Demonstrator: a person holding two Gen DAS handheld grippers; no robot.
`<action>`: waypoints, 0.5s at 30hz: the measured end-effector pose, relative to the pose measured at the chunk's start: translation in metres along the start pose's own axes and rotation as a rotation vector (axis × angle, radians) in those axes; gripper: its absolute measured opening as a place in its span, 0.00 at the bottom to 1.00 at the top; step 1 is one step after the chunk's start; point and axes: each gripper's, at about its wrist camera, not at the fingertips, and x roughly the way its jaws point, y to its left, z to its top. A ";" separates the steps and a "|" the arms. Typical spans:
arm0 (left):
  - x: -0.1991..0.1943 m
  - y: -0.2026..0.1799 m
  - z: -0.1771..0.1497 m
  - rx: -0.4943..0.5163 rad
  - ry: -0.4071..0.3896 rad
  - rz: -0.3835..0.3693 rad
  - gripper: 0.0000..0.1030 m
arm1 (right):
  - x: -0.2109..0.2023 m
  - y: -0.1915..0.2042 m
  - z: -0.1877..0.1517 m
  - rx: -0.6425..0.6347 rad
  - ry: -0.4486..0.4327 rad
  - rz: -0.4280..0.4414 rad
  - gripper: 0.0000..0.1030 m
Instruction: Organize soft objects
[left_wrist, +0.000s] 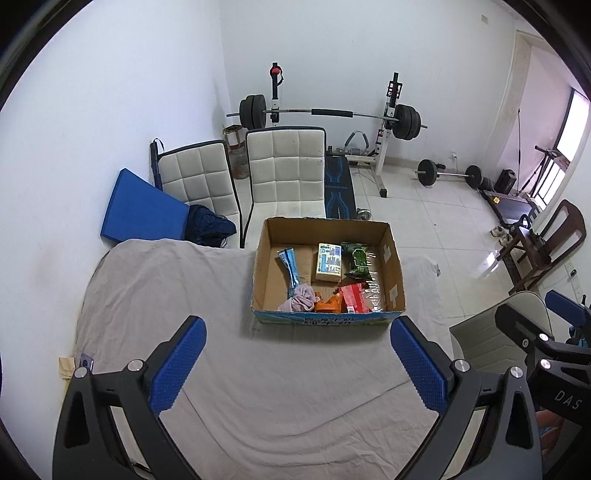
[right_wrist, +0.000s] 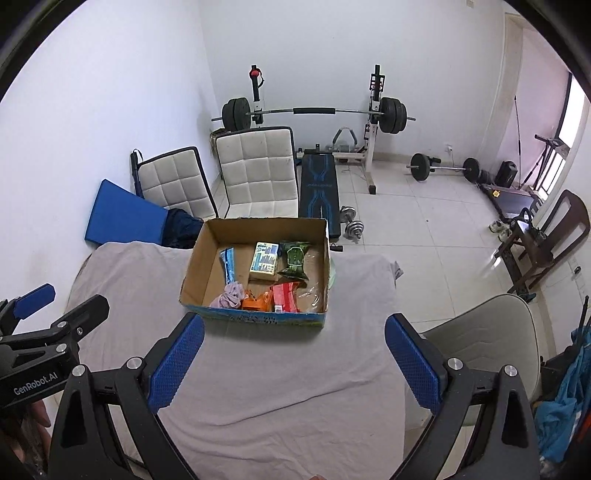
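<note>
A cardboard box stands on the grey-clothed table. In it lie a pink cloth, a blue packet, a yellow tissue pack, a green pack, a red pack and an orange pouch. My left gripper is open and empty, short of the box. My right gripper is open and empty, short of the box.
Two white padded chairs stand behind the table. A blue mat leans on the wall. A barbell rack and weights are on the tiled floor. A beige chair is at the right.
</note>
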 end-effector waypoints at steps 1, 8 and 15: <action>-0.001 0.000 0.000 -0.002 -0.003 0.001 0.99 | 0.000 0.000 0.001 -0.001 -0.002 -0.002 0.97; -0.005 0.000 0.001 -0.003 -0.010 0.002 0.99 | -0.001 -0.002 0.006 0.002 -0.018 -0.014 0.97; -0.007 -0.003 0.002 0.005 -0.016 0.006 0.99 | -0.001 -0.007 0.006 0.015 -0.018 -0.016 0.97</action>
